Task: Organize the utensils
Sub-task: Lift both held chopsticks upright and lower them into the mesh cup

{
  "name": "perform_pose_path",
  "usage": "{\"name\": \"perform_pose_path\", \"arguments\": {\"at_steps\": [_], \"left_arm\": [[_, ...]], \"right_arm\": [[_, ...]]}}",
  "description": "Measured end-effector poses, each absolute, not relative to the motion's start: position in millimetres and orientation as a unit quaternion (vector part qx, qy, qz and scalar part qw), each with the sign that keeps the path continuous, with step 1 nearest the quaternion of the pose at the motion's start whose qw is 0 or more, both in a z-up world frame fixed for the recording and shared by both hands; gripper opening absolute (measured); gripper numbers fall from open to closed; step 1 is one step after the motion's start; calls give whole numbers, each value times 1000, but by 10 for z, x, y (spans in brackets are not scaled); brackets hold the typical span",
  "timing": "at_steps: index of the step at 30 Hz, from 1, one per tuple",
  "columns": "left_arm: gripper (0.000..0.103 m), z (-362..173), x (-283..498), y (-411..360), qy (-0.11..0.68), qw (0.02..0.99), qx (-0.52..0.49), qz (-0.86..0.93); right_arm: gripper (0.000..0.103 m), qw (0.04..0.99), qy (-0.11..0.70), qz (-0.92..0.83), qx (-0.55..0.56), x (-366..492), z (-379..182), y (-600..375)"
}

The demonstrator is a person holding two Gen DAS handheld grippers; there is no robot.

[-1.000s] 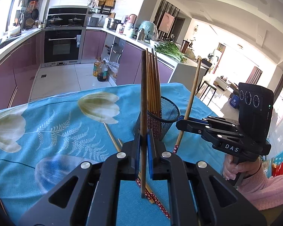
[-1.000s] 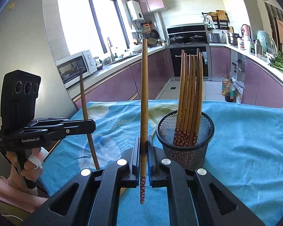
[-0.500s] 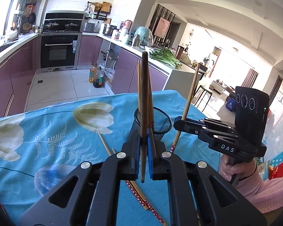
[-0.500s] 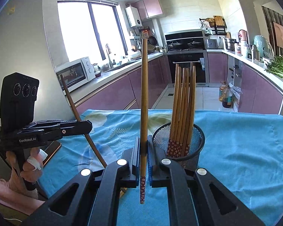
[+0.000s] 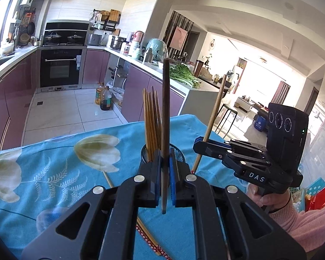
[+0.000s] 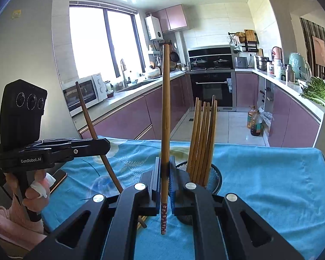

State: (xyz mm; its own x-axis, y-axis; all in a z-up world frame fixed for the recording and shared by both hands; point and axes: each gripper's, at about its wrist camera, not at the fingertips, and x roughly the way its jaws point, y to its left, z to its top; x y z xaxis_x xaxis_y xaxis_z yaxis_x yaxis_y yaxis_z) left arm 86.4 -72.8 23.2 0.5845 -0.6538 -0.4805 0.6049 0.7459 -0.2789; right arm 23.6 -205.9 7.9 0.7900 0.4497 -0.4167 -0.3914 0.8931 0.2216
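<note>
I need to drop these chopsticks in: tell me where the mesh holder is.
The black mesh holder stands on the blue tablecloth, just right of the right claw in the right wrist view, already holding upright chopsticks.

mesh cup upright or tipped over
Upright: the mesh cup stands on the blue tablecloth, its chopsticks pointing up.

Right gripper [image 6: 165, 173] clamps a chopstick [image 6: 165, 117] upright beside a mesh cup [image 6: 214, 178] of chopsticks on a blue cloth [image 6: 270, 173]. Left gripper [image 6: 104, 146] pinches a tilted chopstick [image 6: 88, 117].
</note>
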Motion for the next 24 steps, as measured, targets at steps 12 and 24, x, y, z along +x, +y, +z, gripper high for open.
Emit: {"name": "perform_pose_path", "arguments": {"at_steps": [12, 24], "left_arm": [[7, 423, 928, -828, 268, 892, -41, -362], [8, 631, 992, -887, 245, 894, -42, -373]], "right_arm": [[6, 951, 213, 220, 49, 269, 229, -2041], [6, 956, 196, 214, 39, 307, 346, -2025]]}}
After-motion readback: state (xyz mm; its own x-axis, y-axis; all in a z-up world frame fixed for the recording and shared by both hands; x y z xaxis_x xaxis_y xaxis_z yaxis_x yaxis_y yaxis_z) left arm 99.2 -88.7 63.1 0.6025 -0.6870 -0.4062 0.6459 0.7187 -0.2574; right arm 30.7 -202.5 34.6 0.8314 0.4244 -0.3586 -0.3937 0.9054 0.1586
